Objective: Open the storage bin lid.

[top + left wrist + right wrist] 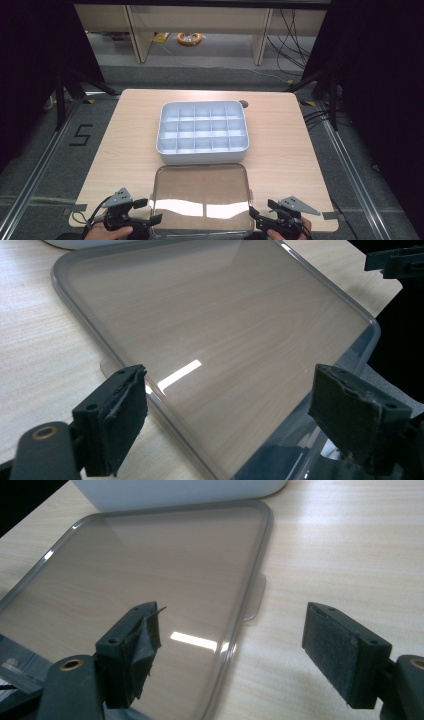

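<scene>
A white tray (167, 145) divided into several small compartments sits in the middle of the wooden table. In front of it lies a clear lid (200, 197), flat, with its near edge over the table's front edge. My left gripper (149, 211) is open at the lid's near left corner, and its jaws straddle the lid's rim (150, 405) without touching it. My right gripper (263, 209) is open at the near right corner, with the lid (150, 565) and its small side tab (255, 600) ahead of it. The tray's white wall (175, 490) shows beyond.
The right gripper's tip (395, 260) appears at the far corner in the left gripper view. A dark grommet hole (243, 103) lies behind the tray. A floor mark "5" (81, 135) is left of the table. Bare wood (280, 145) flanks the tray.
</scene>
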Tool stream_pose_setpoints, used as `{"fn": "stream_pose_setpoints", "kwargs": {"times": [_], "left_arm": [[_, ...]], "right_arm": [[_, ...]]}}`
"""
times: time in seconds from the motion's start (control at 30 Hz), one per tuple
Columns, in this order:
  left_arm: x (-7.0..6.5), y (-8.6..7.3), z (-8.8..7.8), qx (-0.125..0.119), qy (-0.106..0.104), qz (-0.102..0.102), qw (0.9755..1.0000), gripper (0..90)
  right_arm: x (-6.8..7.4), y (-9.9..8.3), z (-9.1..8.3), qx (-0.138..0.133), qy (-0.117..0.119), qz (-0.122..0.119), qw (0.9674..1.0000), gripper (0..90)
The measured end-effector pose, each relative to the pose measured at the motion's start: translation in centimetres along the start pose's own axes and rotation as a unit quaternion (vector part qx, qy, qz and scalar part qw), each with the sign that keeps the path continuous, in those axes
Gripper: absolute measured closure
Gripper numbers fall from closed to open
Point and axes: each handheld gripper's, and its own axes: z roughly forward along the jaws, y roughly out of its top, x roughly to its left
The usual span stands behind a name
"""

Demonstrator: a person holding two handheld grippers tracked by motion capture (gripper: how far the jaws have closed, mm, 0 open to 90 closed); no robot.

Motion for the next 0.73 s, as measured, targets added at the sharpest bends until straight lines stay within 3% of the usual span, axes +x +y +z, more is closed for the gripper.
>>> {"fn": "stream_pose_setpoints", "kwargs": {"times": [0.03, 0.07, 0.1, 0.13, 0.17, 0.23, 0.3, 0.33, 0.4, 0.43, 0.6, 0.67, 0.7, 0.73], "left_arm": [[0.01, 0.01, 0.01, 0.001, 0.0, 0.001, 1.0, 14.9], [0.01, 0.01, 0.01, 0.001, 0.0, 0.001, 1.0, 14.9], [-0.02, 0.04, 0.04, -0.003, 0.004, 0.001, 1.0, 14.9], [-0.02, 0.04, 0.04, -0.003, 0.004, 0.001, 1.0, 14.9], [0.04, 0.08, -0.03, 0.0, 0.004, -0.005, 1.0, 14.9], [-0.03, 0.08, -0.07, -0.002, 0.003, -0.01, 0.9999, 14.9], [-0.01, 0.08, -0.03, -0.005, 0.002, -0.01, 0.9999, 14.9], [-0.01, 0.08, -0.03, -0.005, 0.003, -0.011, 0.9999, 14.9], [0.01, 0.09, -0.03, -0.006, 0.002, -0.01, 0.9999, 14.9], [-0.01, 0.11, -0.07, -0.004, 0.003, -0.012, 0.9999, 14.9], [0.11, 0.1, -0.04, -0.002, 0.001, -0.012, 0.9999, 15.0], [0.18, 0.11, -0.03, -0.002, 0.002, -0.012, 0.9999, 15.0], [0.22, 0.09, 0.0, 0.0, -0.001, -0.015, 0.9999, 15.0], [0.22, 0.09, 0.0, 0.0, -0.001, -0.015, 0.9999, 15.0]], "right_arm": [[0.35, -0.08, -0.11, 0.009, 0.001, 0.021, 0.9997, 24.0], [0.35, -0.08, -0.11, 0.009, 0.001, 0.021, 0.9997, 24.0], [0.06, -0.05, 0.1, 0.003, 0.006, 0.0, 1.0, 24.1], [0.06, -0.05, 0.1, 0.003, 0.006, 0.0, 1.0, 24.1], [0.03, -0.08, 0.3, 0.004, -0.006, -0.013, 0.9999, 24.2], [0.1, -0.05, 0.17, 0.006, 0.006, -0.009, 0.9999, 24.2], [0.1, -0.02, 0.13, 0.01, 0.004, -0.01, 0.9999, 24.2], [0.47, -0.07, 0.05, 0.015, 0.005, 0.016, 0.9997, 24.2], [0.32, -0.11, 0.29, 0.007, 0.003, 0.01, 0.9999, 24.2], [0.0, -0.07, 0.3, 0.008, 0.005, -0.004, 0.9999, 24.2], [-0.05, -0.03, 0.2, 0.01, 0.013, 0.0, 0.9999, 24.2], [-0.12, -0.07, 0.28, 0.005, 0.017, 0.007, 0.9998, 24.2], [0.13, -0.11, 0.2, 0.012, 0.021, 0.032, 0.9992, 24.2], [0.13, -0.11, 0.21, 0.014, 0.02, 0.034, 0.9991, 24.2]]}}
